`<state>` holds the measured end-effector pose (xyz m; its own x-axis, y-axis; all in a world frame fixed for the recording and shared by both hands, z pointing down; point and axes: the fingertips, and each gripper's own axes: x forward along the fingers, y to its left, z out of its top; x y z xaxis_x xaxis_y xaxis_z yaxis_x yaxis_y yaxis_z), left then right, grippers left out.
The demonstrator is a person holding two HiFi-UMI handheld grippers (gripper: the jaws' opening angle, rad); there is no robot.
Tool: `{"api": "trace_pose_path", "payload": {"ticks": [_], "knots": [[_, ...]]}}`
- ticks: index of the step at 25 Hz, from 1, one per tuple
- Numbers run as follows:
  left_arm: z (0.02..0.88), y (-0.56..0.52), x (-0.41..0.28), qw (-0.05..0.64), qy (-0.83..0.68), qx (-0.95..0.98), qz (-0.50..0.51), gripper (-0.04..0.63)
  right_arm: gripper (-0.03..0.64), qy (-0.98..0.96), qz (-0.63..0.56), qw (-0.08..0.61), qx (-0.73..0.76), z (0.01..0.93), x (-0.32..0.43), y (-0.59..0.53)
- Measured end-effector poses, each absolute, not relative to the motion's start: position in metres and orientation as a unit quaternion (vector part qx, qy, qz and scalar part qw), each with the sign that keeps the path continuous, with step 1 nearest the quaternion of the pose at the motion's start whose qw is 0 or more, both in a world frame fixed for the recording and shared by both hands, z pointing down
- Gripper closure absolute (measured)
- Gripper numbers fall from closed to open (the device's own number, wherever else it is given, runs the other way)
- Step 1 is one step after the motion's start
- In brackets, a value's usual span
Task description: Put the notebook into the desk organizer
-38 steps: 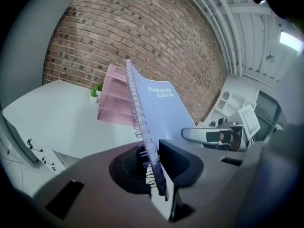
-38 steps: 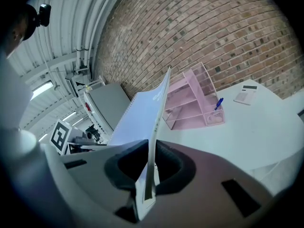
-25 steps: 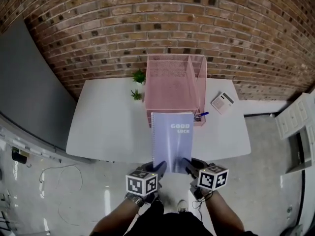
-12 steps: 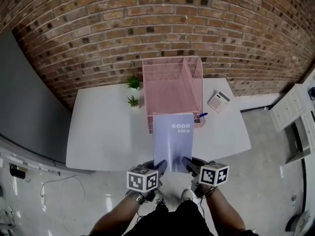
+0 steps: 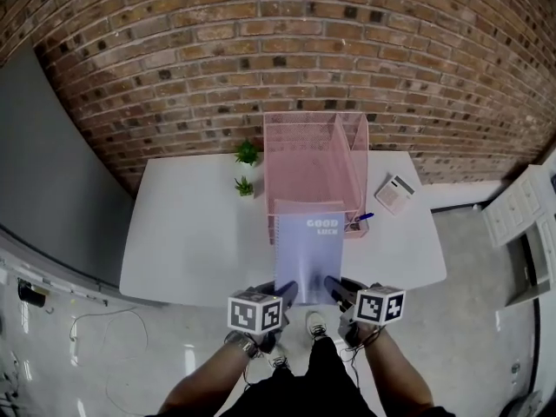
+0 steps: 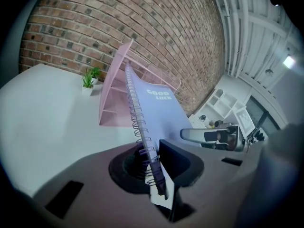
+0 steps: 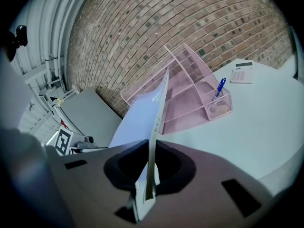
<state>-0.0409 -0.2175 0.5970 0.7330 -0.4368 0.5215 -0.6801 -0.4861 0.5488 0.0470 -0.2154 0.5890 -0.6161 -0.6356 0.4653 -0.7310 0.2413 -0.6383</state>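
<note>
Both grippers are carrying the notebook [image 5: 308,254] forward since the earlier frame, so that its far edge is now reaching the front of the desk organizer [image 5: 304,150] in the head view. At the left of the white table [image 5: 187,233], two small potted plants [image 5: 246,168] are standing just beside the organizer's left wall. The left gripper [image 5: 284,293] is clamping the near left corner of the notebook, its jaws pressing on the spiral binding, with the wire coils running up out from between them in the left gripper view. The notebook is hanging above the table between the two grippers, tilting down toward its far end, cover up, with the words GOOD LUCK showing near that end. The pink mesh organizer is standing at the middle of the table against the brick wall [image 5: 261,50], its tall dividers rising behind the notebook. The right gripper [image 5: 334,288] is pinching the near right corner, its jaws closing tight on the thin open edge of the pages. Right of the notebook, a blue pen [image 5: 363,218] is sticking out of the small mesh cup at the organizer's front right corner. Farther right, a calculator [image 5: 395,193] is lying flat on the table, apart from the organizer.
</note>
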Motion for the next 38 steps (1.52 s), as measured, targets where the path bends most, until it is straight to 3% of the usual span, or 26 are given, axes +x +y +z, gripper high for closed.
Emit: {"api": "trace_pose_path", "payload": {"ticks": [15, 28, 32, 38], "knots": [[0.598, -0.283, -0.022, 0.385, -0.387, 0.823, 0.160, 0.519, 0.578, -0.796, 0.461, 0.041, 0.390, 0.588, 0.069, -0.288], [0.583, -0.312, -0.035, 0.331, -0.435, 0.823, 0.152, 0.423, 0.574, -0.786, 0.489, 0.007, 0.378, 0.582, 0.070, -0.325], [0.581, -0.317, -0.046, 0.317, -0.453, 0.819, 0.155, 0.345, 0.574, -0.773, 0.506, -0.020, 0.382, 0.580, 0.070, -0.332], [0.581, -0.309, -0.057, 0.282, -0.471, 0.818, 0.172, 0.333, 0.574, -0.762, 0.516, -0.037, 0.389, 0.578, 0.074, -0.342]]}}
